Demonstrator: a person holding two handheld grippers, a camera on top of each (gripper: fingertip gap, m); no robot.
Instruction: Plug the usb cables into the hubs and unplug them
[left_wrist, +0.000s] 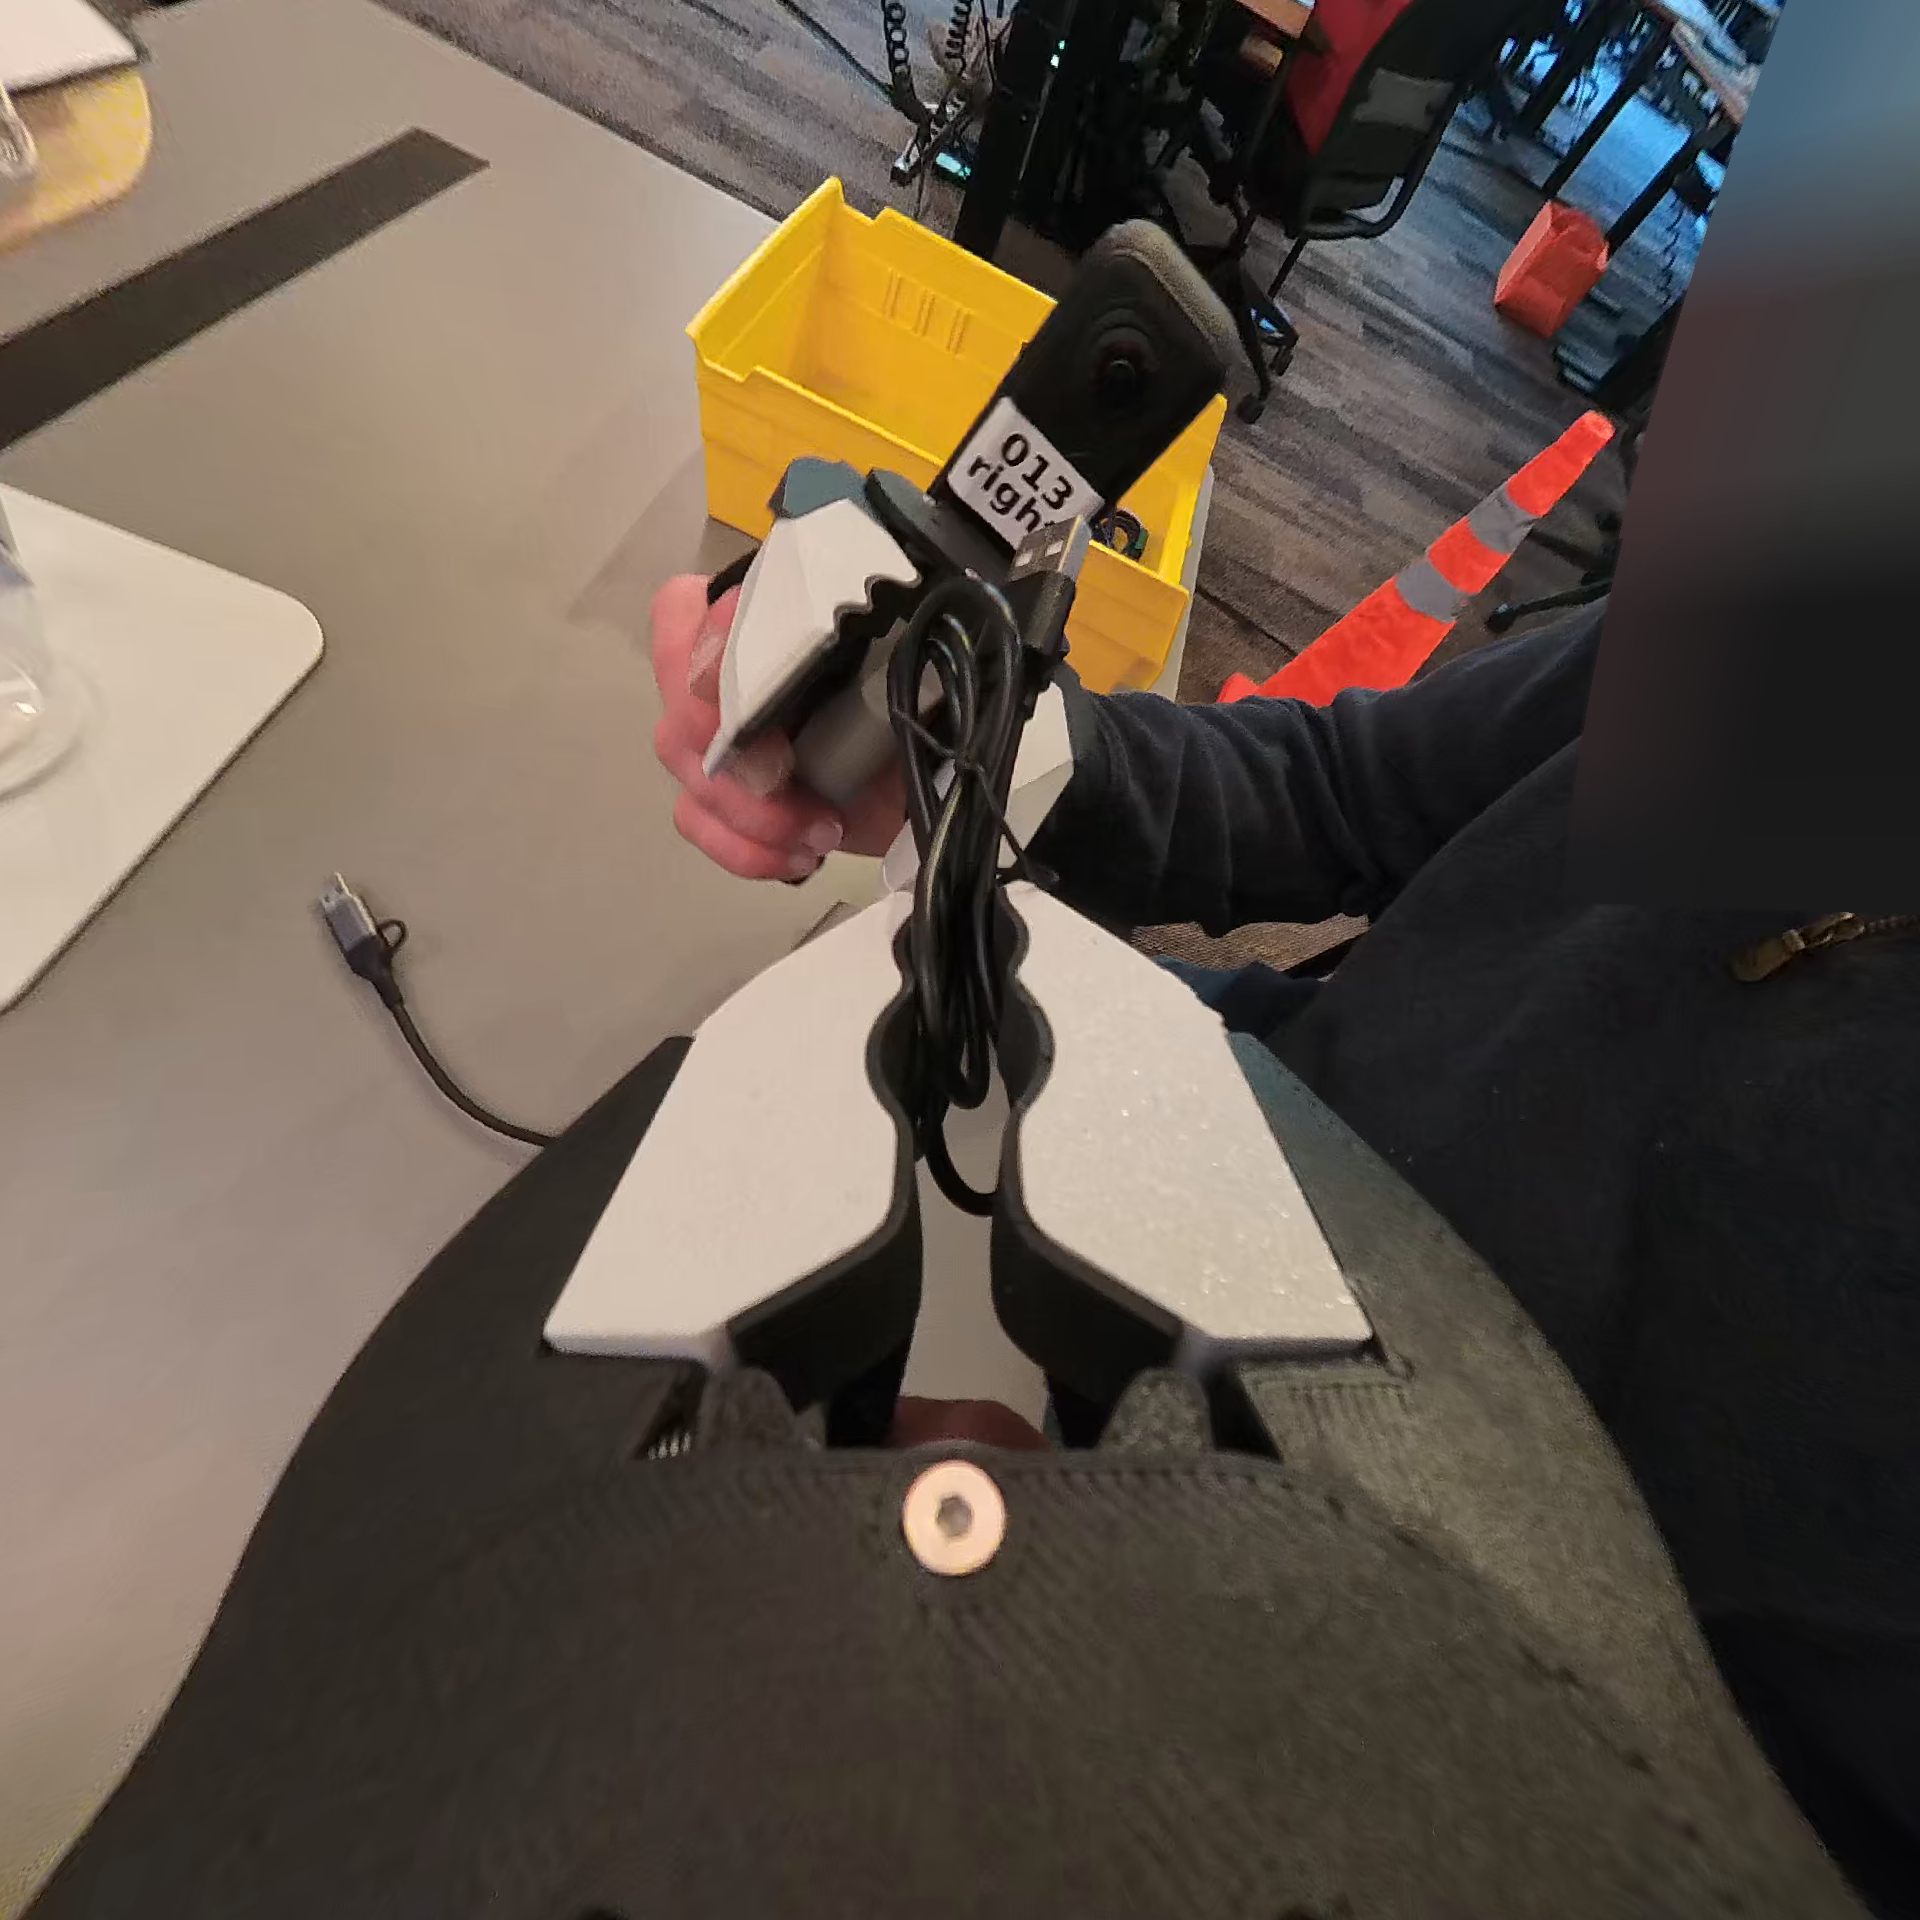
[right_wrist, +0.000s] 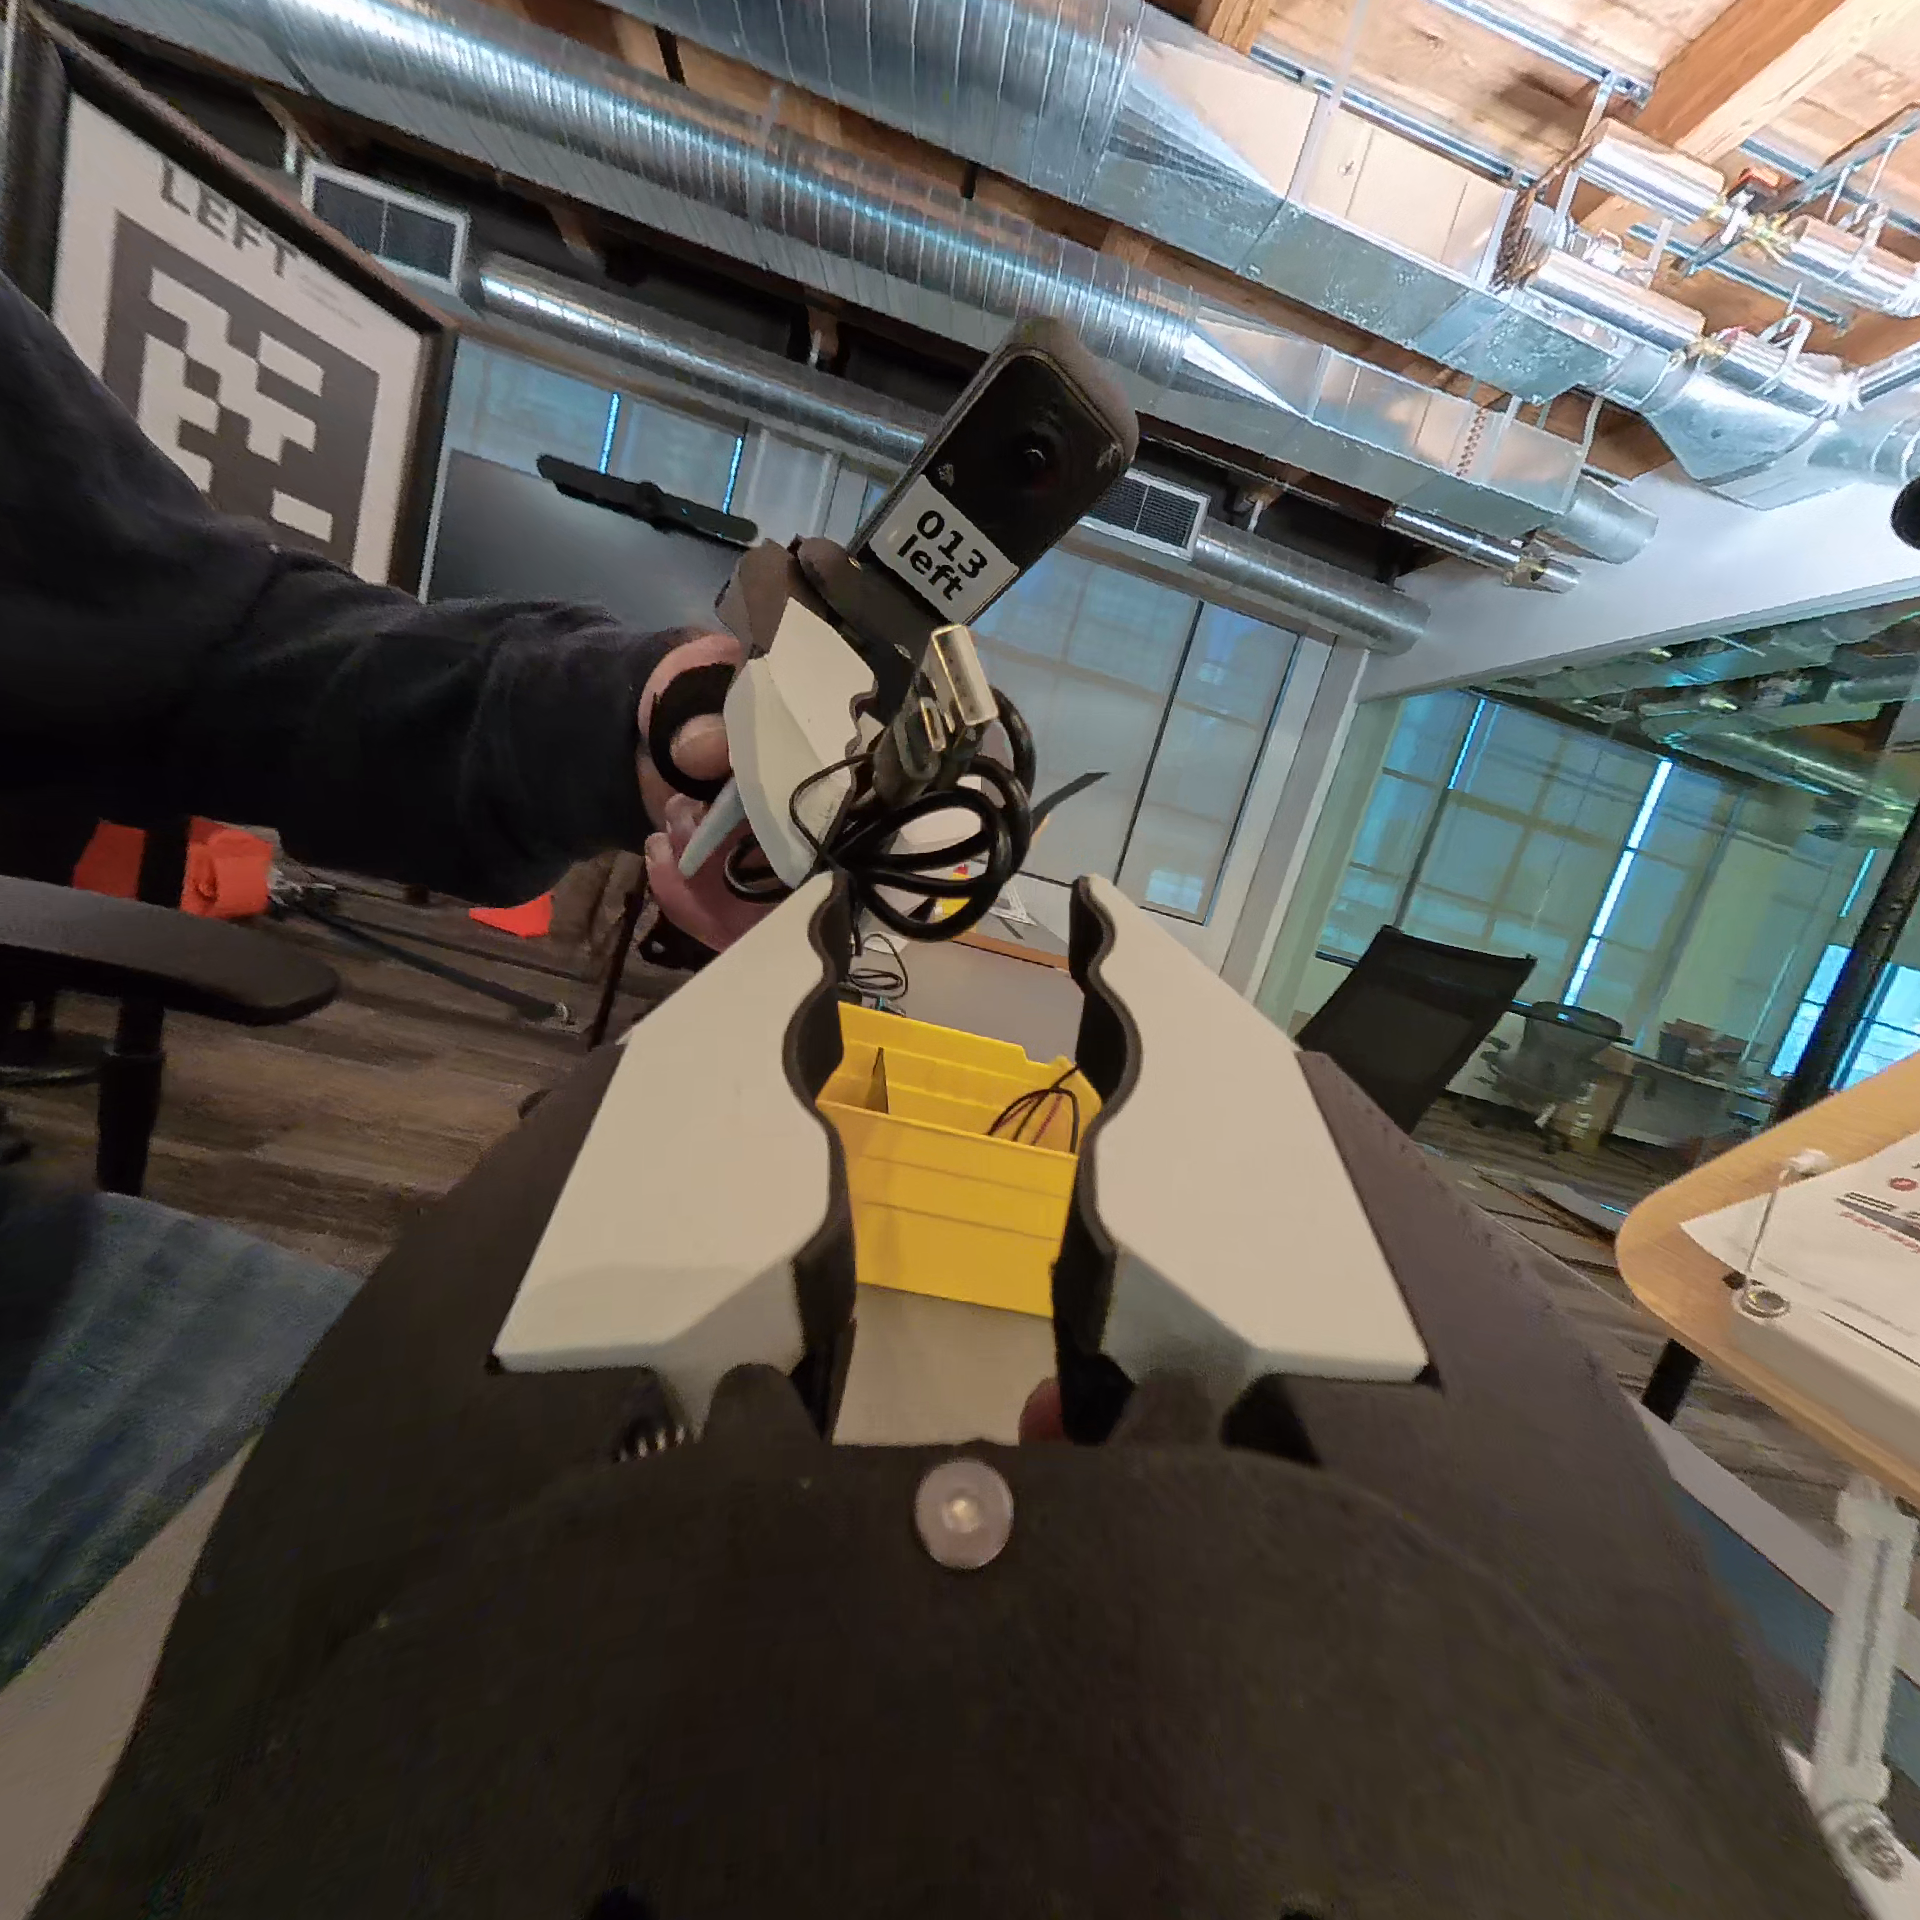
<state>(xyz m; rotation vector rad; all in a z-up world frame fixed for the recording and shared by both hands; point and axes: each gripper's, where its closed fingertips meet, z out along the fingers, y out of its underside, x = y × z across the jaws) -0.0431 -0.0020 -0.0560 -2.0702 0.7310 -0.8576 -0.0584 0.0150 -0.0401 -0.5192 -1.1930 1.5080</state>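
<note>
Black coiled USB cable hangs in the air, pinched between the closed fingers of the left gripper, its metal plug pointing up. Opposite it, the right gripper stands parted and empty. A second plug lies on the grey tabletop, near whose far edge sits a yellow bin.

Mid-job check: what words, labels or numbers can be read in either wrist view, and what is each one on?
I don't repeat writing; this is where it stands.
Left wrist view: white sticker on the black camera, legible.
Right wrist view: matching sticker on the other camera, legible.
Wall poster: heading above a block pattern, legible.
Paper sheet at far right: too blurred to read.
</note>
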